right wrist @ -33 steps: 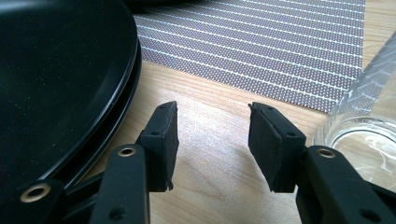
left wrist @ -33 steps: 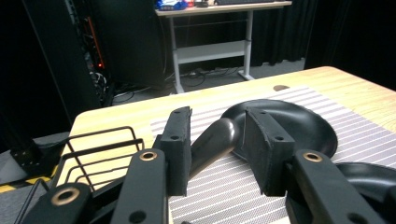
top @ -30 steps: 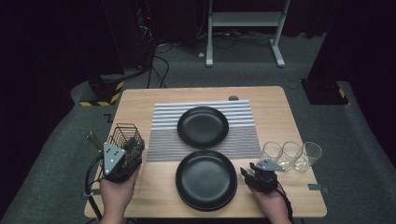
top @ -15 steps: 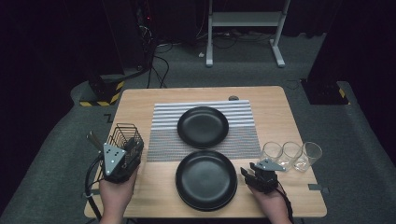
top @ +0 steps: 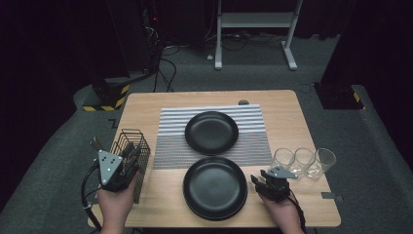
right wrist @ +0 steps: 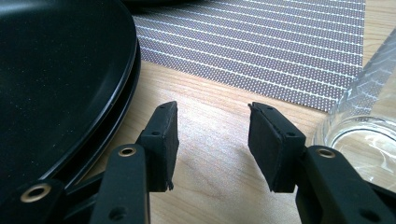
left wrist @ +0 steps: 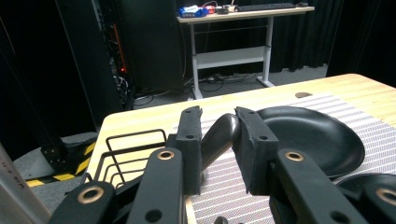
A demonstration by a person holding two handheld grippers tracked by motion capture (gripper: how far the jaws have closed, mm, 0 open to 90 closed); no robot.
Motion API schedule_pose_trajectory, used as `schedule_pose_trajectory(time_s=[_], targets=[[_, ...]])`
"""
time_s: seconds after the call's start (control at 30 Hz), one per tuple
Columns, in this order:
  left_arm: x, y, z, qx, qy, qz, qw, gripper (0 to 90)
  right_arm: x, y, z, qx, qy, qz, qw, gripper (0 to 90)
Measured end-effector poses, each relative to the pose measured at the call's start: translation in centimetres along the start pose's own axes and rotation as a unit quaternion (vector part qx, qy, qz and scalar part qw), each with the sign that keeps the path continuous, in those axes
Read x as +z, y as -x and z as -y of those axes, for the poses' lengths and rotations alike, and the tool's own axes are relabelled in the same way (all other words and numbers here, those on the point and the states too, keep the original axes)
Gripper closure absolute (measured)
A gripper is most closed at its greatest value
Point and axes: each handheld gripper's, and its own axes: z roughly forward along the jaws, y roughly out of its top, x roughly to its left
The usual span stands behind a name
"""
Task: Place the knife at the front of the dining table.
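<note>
No writing or brand can be read anywhere.

High view: the left claw (top: pixel 127 163) sits at the near left edge of the wooden surface (top: pixel 277 109), over a black wire basket (top: pixel 131 146) of square mesh. A grey three-cornered plate rides on top of it and a black cable loops off it. The right claw (top: pixel 256 181) rests low at the near right, between the near black plates (top: pixel 214 187) and a row of three clear glasses (top: pixel 304 162). A striped woven mat (top: pixel 253 144) lies in the middle, with a far black plate (top: pixel 211 132) on it.

Left gripper view: the left claw (left wrist: pixel 219 135) has just been closing, and a dark, smooth, rounded utensil handle (left wrist: pixel 219 137) stands between its two black jaws. The left pad touches it; whether the right pad presses on it I cannot tell. The wire basket (left wrist: pixel 121 149) lies just below and left, the far black plate (left wrist: pixel 313 137) to the right on the mat (left wrist: pixel 355 121).

Right gripper view: the right claw (right wrist: pixel 212 142) stands about half open with nothing between its matte rubber pads, bare wood grain showing in the gap. The stacked near black plates (right wrist: pixel 60 79), glossy and faintly speckled, lie to its left, a clear glass (right wrist: pixel 364 126) to its right, the mat (right wrist: pixel 261 46) beyond.
</note>
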Motion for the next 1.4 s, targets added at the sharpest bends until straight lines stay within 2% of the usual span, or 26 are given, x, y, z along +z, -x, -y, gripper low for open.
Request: schedule_pose_trajectory(time_s=[0.43, 0.57, 0.9, 1.0, 1.4], targets=[[-0.3, -0.3, -0.3, -0.001, 0.01, -0.018, 0.9998, 74.5, 0.0, 0.0, 0.0, 0.001, -0.002, 0.0, 1.0, 52.5], [-0.3, -0.3, -0.3, 0.005, 0.014, -0.028, 0.9995, 75.7, 0.0, 0.0, 0.0, 0.002, -0.002, 0.0, 1.0, 52.5], [-0.6, -1.0, -0.5, 0.001, 0.022, -0.047, 0.9987, 77.6, 0.0, 0.0, 0.0, 0.001, -0.003, 0.0, 1.0, 52.6], [-0.8, -1.0, -0.7, 0.001, 0.032, -0.051, 0.9982, 79.3, 0.0, 0.0, 0.0, 0.001, -0.003, 0.0, 1.0, 52.6], [-0.8, -1.6, -0.4, -0.021, 0.046, -0.042, 0.9978, 80.2, 0.1, 0.0, 0.0, 0.001, -0.003, 0.0, 1.0, 52.4]])
